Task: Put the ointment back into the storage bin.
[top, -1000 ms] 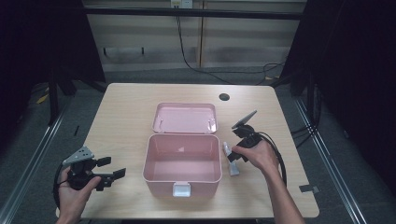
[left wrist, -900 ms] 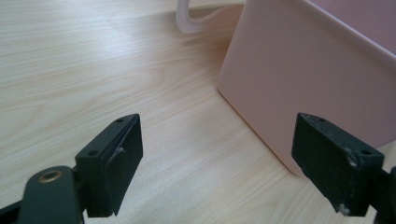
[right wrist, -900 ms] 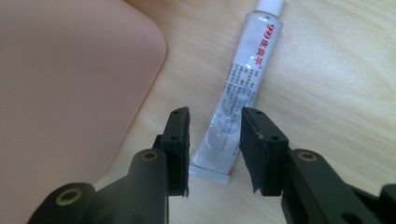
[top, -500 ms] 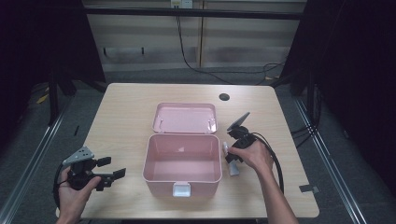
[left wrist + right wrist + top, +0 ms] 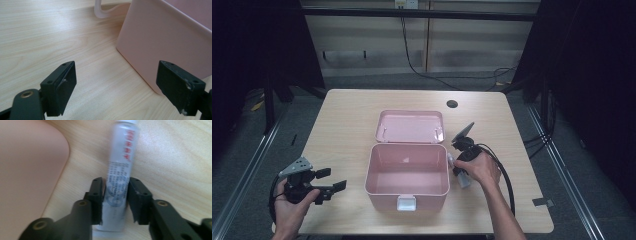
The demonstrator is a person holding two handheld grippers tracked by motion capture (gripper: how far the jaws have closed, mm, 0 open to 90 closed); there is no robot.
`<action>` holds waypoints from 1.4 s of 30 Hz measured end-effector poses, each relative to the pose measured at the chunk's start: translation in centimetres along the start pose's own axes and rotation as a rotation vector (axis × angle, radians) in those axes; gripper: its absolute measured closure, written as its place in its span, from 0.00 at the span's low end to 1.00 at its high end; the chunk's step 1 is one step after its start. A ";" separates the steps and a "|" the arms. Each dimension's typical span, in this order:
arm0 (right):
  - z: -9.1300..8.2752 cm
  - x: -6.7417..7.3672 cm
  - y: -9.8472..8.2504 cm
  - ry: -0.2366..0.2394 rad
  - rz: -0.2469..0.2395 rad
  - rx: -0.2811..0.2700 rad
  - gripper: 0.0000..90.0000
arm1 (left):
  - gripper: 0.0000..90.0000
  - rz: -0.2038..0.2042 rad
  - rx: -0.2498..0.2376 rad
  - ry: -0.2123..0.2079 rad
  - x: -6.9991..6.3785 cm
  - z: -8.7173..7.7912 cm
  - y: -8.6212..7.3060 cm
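While the right gripper has just been closing its jaws, they now stand narrow around a white tube that lies flat on the wooden table, the pads pressing on its sides low on its length. Red characters run along the upper part of the tube and a block of fine grey print sits below them, above a round bluish emblem between the jaws; the picture is too blurred to read any of it, and no brand can be made out. In the high view the tube lies just beside the right wall of the open pink box, whose lid is folded back flat behind it. At the front of the box a pale latch carries no writing. Near the table's left front corner, the left gripper rests with its jaws wide apart and nothing between them, close to the box's left wall.
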State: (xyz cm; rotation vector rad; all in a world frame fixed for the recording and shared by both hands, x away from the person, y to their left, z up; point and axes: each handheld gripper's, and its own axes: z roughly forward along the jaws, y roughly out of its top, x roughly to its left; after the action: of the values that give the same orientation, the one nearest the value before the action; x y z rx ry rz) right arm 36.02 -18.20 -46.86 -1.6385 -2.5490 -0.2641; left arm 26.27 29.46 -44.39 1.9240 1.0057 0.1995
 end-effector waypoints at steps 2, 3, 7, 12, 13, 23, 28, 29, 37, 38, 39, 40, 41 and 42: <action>0.0 0.4 0.1 -0.025 -0.013 0.007 0.76 | 0.19 -0.001 -0.001 -0.001 0.0 0.0 0.0; 0.1 0.5 0.1 -0.036 -0.017 0.010 0.76 | 0.19 0.000 0.000 -0.002 0.0 0.0 0.0; 0.1 0.9 0.2 -0.062 -0.031 0.016 0.75 | 0.19 0.003 -0.001 -0.003 0.0 0.0 0.0; 0.1 1.1 0.4 -0.074 -0.025 0.033 0.78 | 0.19 0.001 -0.001 -0.001 0.0 0.0 0.0; 0.1 1.1 0.5 -0.072 -0.023 0.033 0.78 | 0.19 0.001 -0.001 -0.001 0.0 0.0 0.0; -0.5 0.5 -0.1 -0.059 -0.021 0.047 0.79 | 0.19 -0.002 0.000 -0.001 0.0 0.0 0.0; -1.1 0.4 -0.5 -0.066 -0.044 0.068 0.79 | 0.19 -0.004 0.000 0.000 0.0 0.0 0.0; -1.3 0.4 -0.5 -0.059 -0.047 0.070 0.79 | 0.19 -0.002 0.001 0.000 0.0 0.0 0.0; -2.7 0.6 -0.5 -0.051 -0.082 0.081 0.79 | 0.19 -0.002 -0.002 -0.002 0.0 0.0 0.0; -2.8 0.6 -0.6 -0.046 -0.087 0.081 0.79 | 0.19 -0.001 0.000 -0.001 0.0 0.0 0.0; -3.1 0.9 -0.8 -0.037 -0.103 0.081 0.79 | 0.19 -0.003 -0.002 -0.001 0.0 0.0 0.0; -3.1 0.9 -0.8 -0.037 -0.103 0.081 0.79 | 0.19 -0.003 -0.002 -0.001 0.0 0.0 0.0; -3.5 1.2 -0.9 -0.037 -0.119 0.086 0.79 | 0.19 -0.005 -0.002 -0.001 0.0 0.0 0.0; -3.6 1.3 -0.9 -0.035 -0.122 0.089 0.79 | 0.19 -0.001 0.001 -0.001 0.0 0.0 0.0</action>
State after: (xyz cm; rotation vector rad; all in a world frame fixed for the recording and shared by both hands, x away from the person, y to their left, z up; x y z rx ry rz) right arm 34.60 -18.16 -43.18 -1.4725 -2.6495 -0.1295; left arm 26.26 29.48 -44.37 1.9241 1.0065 0.1978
